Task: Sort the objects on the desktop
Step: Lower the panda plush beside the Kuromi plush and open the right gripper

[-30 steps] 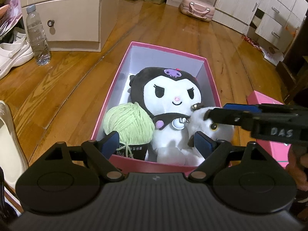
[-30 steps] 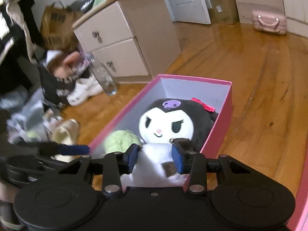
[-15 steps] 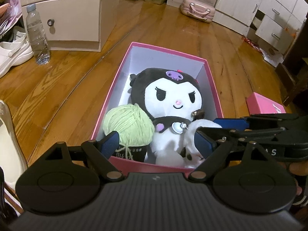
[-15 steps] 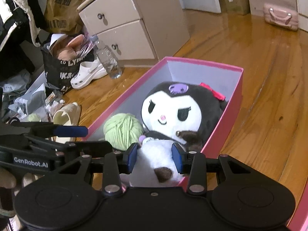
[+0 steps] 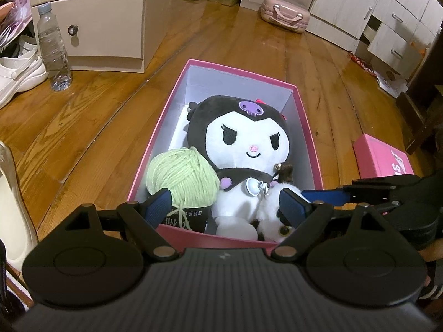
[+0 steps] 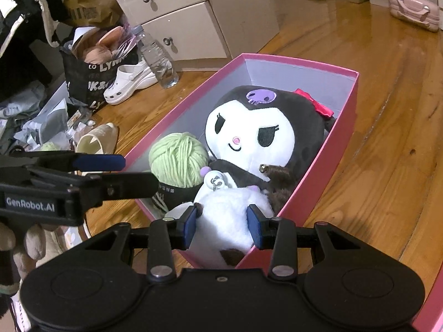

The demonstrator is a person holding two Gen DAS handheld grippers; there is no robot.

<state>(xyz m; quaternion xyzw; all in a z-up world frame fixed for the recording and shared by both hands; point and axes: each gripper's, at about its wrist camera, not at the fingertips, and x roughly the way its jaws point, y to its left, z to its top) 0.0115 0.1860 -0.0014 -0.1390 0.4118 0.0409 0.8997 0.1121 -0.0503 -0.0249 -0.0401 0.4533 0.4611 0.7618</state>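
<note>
Pink cardboard forms the open box (image 5: 301, 116) at the centre of the left wrist view, standing on a wooden floor (image 5: 83, 116).

Left wrist view, left to right: a white clog (image 5: 16, 74) at the left edge; a clear plastic bottle (image 5: 52, 47) standing upright before a beige drawer unit (image 5: 102, 27). In the box, a green yarn ball (image 5: 181, 177) lies at the near left corner. Beside it a black-and-white plush doll (image 5: 246, 144) faces up and fills the middle. A small white plush toy (image 5: 277, 213) lies at the near right corner, against the doll's body. The left gripper (image 5: 225, 204) hangs over the near end of the box; its jaws stand apart and nothing is between the pads. The right gripper enters from the right edge. A pink lid (image 5: 382, 160) lies on the floor right of the box. A pink case (image 5: 285, 16) sits at the upper right.

Right wrist view, left to right: the left gripper (image 6: 116, 171) reaches in at the left, clear of the box contents. A black bag (image 6: 91, 77) and clutter occupy the upper left. The right gripper (image 6: 223, 227), at bottom centre, is clamped on the small white plush toy (image 6: 227, 215), both blue pads pressing its sides. The toy sits low in the near end of the box (image 6: 351, 110), touching the doll (image 6: 263, 130).
</note>
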